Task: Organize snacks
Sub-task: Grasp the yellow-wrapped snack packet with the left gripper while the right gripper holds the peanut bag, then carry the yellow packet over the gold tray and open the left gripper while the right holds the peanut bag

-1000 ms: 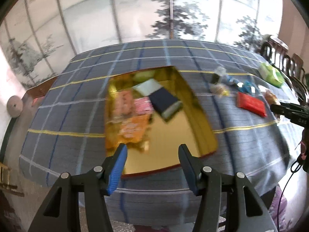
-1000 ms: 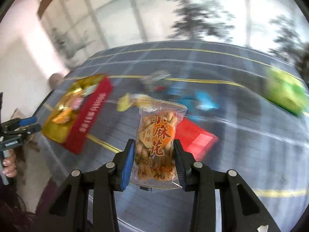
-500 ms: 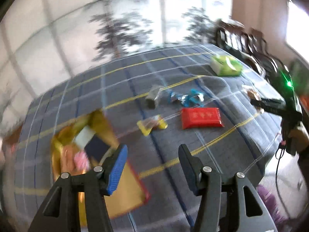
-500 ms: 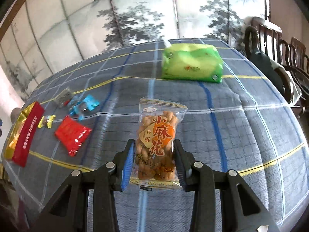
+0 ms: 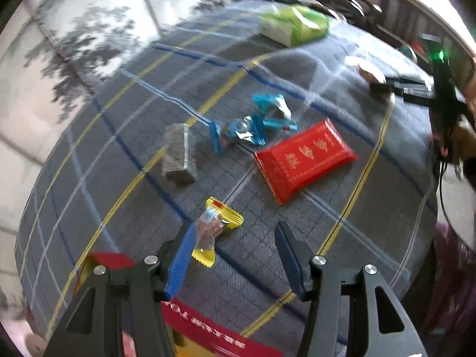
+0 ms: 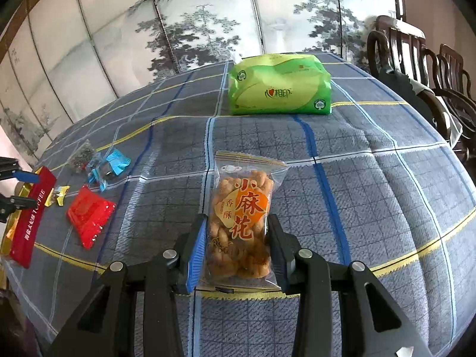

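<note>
My right gripper [image 6: 238,223] is shut on a clear bag of fried twists [image 6: 242,217] with an orange label, held above the checked tablecloth. My left gripper [image 5: 235,232] stands open over the cloth, its jaws apart with nothing between them. A yellow-ended candy [image 5: 215,227] lies just beside its left finger. Beyond it lie a red packet [image 5: 305,159], blue wrapped candies [image 5: 253,123] and a grey packet [image 5: 178,156]. The red and gold toffee box [image 5: 208,331] shows at the bottom edge of the left wrist view, and the toffee box [image 6: 28,217] at the far left of the right wrist view.
A green tissue pack [image 6: 279,89] sits at the far side of the table. Dark wooden chairs [image 6: 428,68] stand to the right. A painted folding screen [image 6: 178,29] runs behind the table. The tablecloth [image 6: 372,193] drops off at the near edge.
My left gripper swung from above the toffee box to the right, over the loose candies, and rolled. My right gripper turned right with the bag of fried twists, then stayed nearly still.
</note>
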